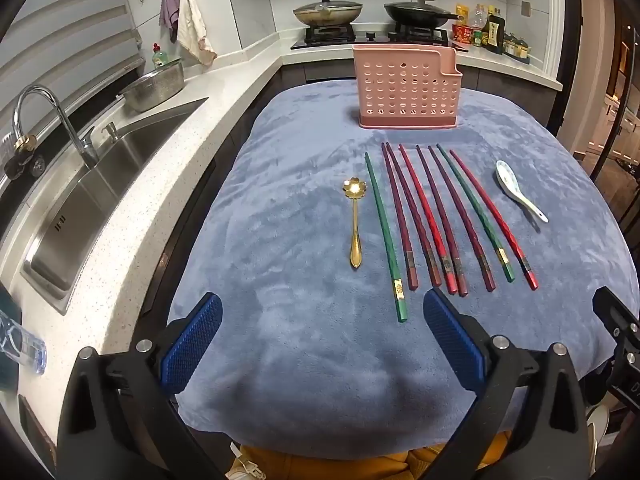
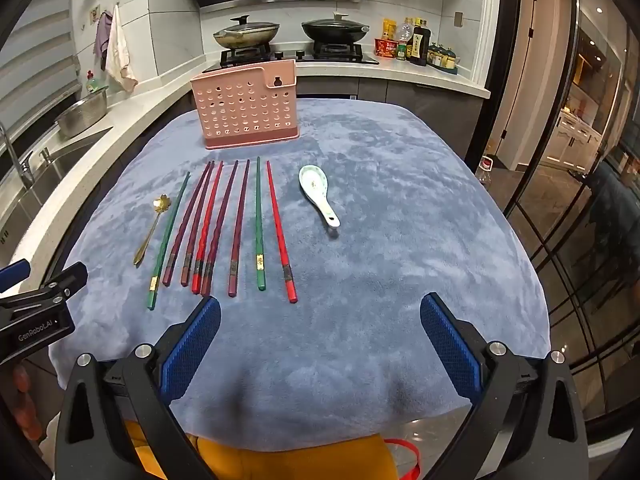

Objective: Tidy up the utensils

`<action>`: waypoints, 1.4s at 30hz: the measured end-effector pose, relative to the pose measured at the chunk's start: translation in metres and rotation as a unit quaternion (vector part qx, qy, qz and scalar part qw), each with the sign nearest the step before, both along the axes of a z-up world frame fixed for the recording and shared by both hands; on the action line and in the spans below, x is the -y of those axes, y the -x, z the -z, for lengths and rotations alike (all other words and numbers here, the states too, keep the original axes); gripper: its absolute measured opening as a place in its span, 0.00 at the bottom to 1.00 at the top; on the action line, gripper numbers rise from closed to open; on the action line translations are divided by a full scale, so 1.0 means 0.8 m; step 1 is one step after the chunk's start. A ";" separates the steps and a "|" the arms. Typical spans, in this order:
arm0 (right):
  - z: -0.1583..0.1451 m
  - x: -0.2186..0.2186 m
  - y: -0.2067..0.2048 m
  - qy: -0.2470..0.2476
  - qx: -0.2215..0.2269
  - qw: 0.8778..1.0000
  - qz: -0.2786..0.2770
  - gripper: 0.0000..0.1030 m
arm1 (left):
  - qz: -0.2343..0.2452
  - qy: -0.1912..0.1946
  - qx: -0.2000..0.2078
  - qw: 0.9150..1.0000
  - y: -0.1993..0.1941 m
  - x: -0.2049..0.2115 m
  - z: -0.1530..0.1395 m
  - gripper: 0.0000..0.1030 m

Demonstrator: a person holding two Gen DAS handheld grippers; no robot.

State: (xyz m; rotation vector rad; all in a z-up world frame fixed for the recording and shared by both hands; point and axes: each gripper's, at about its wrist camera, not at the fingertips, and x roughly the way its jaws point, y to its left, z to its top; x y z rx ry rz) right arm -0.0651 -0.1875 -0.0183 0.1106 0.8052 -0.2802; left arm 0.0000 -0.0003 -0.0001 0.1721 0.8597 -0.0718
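- A blue plush cloth (image 1: 304, 208) covers the table; a pink perforated utensil holder (image 1: 406, 88) stands upright at its far edge, apart from everything else.
- Between the holder and the grippers lies a row of chopsticks (image 1: 432, 220) in green, maroon and red, side by side, tips toward the holder. A gold flower-bowl spoon (image 1: 353, 220) lies just left of them and a white ceramic spoon (image 1: 520, 192) just right.
- Beyond the table, a steel sink (image 1: 92, 200) and faucet (image 1: 52, 120) sit to the left, and two lidded pans (image 2: 288, 32) rest on the stove behind, with sauce bottles (image 2: 416, 44) beside it.
- The left gripper (image 1: 322, 340) hovers over bare cloth near the chopsticks' butt ends, jaws spread wide, holding nothing.
- The right gripper (image 2: 320, 340) is likewise spread wide and empty, nothing between it and the utensils.
- "GenRobot.AI" is printed on the left gripper's body in the right wrist view; bottle labels are unreadable.
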 end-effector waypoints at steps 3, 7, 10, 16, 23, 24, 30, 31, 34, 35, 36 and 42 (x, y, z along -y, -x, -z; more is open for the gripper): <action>0.000 0.001 0.000 -0.003 0.000 1.000 0.001 0.93 | 0.000 0.001 0.000 1.000 0.000 0.000 0.000 0.93; -0.001 -0.001 0.001 0.001 0.001 1.000 0.000 0.93 | 0.000 0.001 -0.001 1.000 -0.001 0.000 0.000 0.93; -0.002 -0.001 0.002 0.002 0.004 1.000 0.000 0.93 | 0.000 0.000 0.002 1.000 0.000 0.000 0.000 0.93; -0.001 -0.001 0.000 0.002 0.004 1.000 0.000 0.93 | 0.000 0.000 0.001 1.000 0.000 0.000 0.000 0.93; -0.002 0.001 -0.001 0.001 0.004 1.000 0.000 0.93 | 0.001 -0.001 0.001 1.000 0.000 0.000 0.000 0.93; -0.002 0.001 0.000 0.001 0.004 1.000 0.001 0.93 | 0.001 -0.001 0.001 1.000 0.000 0.000 0.000 0.93; 0.001 0.001 -0.001 0.000 0.003 1.000 0.001 0.93 | 0.000 -0.001 0.001 1.000 0.000 0.000 0.000 0.93; 0.001 0.002 -0.002 0.000 0.003 1.000 0.001 0.93 | 0.000 -0.002 0.001 1.000 0.000 0.000 0.000 0.93; 0.002 0.002 -0.002 0.000 0.003 1.000 0.001 0.93 | 0.000 -0.002 0.001 1.000 0.000 0.000 0.000 0.93; 0.003 0.002 -0.002 -0.001 0.003 1.000 0.001 0.93 | 0.000 -0.002 0.001 1.000 0.000 0.000 0.000 0.93; 0.003 0.002 -0.002 -0.001 0.003 1.000 0.001 0.93 | 0.000 -0.002 0.001 1.000 0.000 0.000 0.000 0.93; 0.004 0.007 -0.003 -0.004 0.001 1.000 0.004 0.93 | 0.001 -0.004 -0.001 1.000 0.006 0.000 0.001 0.93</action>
